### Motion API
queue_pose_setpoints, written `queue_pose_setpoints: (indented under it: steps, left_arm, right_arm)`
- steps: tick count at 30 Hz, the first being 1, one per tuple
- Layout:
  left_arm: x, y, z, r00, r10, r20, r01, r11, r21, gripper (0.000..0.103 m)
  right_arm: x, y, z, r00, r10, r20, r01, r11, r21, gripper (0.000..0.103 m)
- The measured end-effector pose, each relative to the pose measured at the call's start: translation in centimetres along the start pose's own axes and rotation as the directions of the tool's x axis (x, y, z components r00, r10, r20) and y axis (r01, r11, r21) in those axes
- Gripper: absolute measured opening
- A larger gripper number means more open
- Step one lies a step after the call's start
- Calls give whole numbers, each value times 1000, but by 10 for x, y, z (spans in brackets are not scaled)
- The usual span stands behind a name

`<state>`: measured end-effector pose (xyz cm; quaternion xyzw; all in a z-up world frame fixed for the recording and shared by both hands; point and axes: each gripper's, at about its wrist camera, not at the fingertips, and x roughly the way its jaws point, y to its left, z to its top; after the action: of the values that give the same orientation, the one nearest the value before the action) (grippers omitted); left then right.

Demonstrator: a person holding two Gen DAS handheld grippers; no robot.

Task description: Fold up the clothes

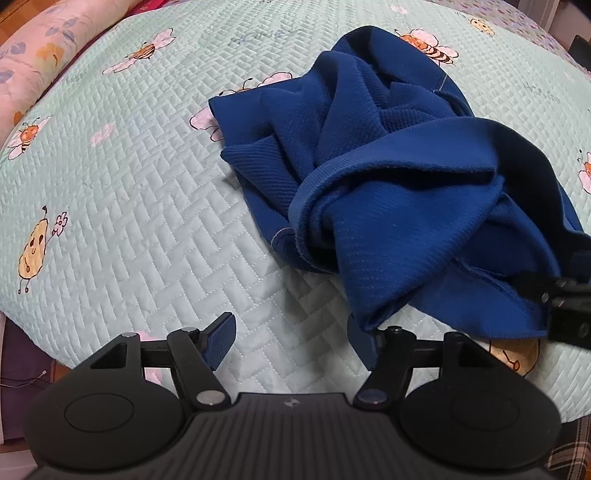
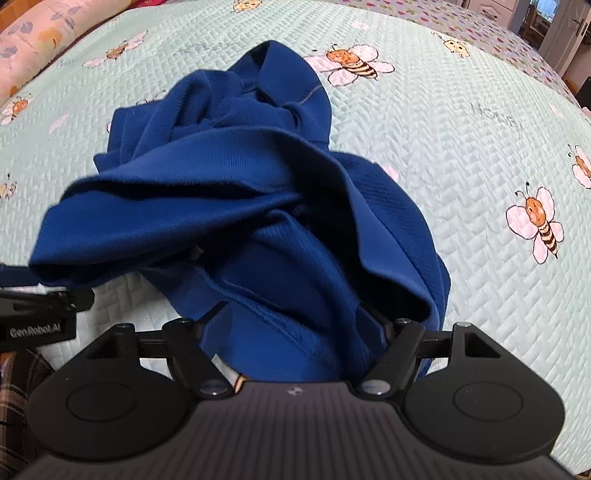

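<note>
A crumpled dark blue knit garment lies in a heap on the mint quilted bedspread. My left gripper is open just over the quilt at the heap's near left. Bare quilt shows between its fingers, and a corner of the cloth hangs onto its right finger. My right gripper stands with its jaws wide at the near edge of the garment. Blue cloth fills the gap between them and drapes over the right finger. Its left finger shows beside the cloth.
The bedspread has bee and flower prints and spreads wide on both sides of the heap. A floral pillow lies at the far left. The bed's near edge runs just below the grippers. A door stands at the far right.
</note>
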<state>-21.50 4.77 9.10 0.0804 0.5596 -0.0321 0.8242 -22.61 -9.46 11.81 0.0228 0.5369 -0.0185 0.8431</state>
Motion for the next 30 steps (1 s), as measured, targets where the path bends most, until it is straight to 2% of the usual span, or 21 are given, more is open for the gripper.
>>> queue_pose_setpoints:
  steps: [3,5,7,10,12,14,17,21,28,30]
  left_arm:
    - [-11,7,-1,997,-60,49,60,998,-8,69]
    - [-23,15,-4,986,-121,112,123,992,-13,69]
    - [-38,25,-7,961,-193,197,199,980,-14,69]
    - [-53,43,-9,914,-274,298,297,954,-32,69]
    - [-57,56,-8,879,-325,348,364,930,-50,69]
    - [-57,66,-2,860,-342,378,396,915,-73,69]
    - [-50,78,8,859,-317,403,392,913,-117,70]
    - [-32,83,25,866,-306,395,389,909,-149,70]
    - [-6,62,67,881,-296,369,361,925,-122,70]
    - [-2,53,77,891,-276,361,337,934,-116,70]
  right_arm:
    - [-12,-5,11,998,52,41,-53,998,22,74]
    - [-23,-10,21,989,88,118,-93,995,36,74]
    - [-31,-15,32,974,111,198,-122,992,43,74]
    - [-26,-23,54,953,103,285,-118,992,36,74]
    - [-13,-28,72,946,91,311,-111,993,47,74]
    - [0,-34,87,935,112,337,-148,986,82,74]
    - [28,-40,111,932,119,342,-165,980,108,74]
    - [74,-41,139,951,80,299,-121,985,121,74]
    - [145,-43,171,986,86,143,-109,981,160,74]
    - [150,-39,167,987,102,121,-118,984,135,66]
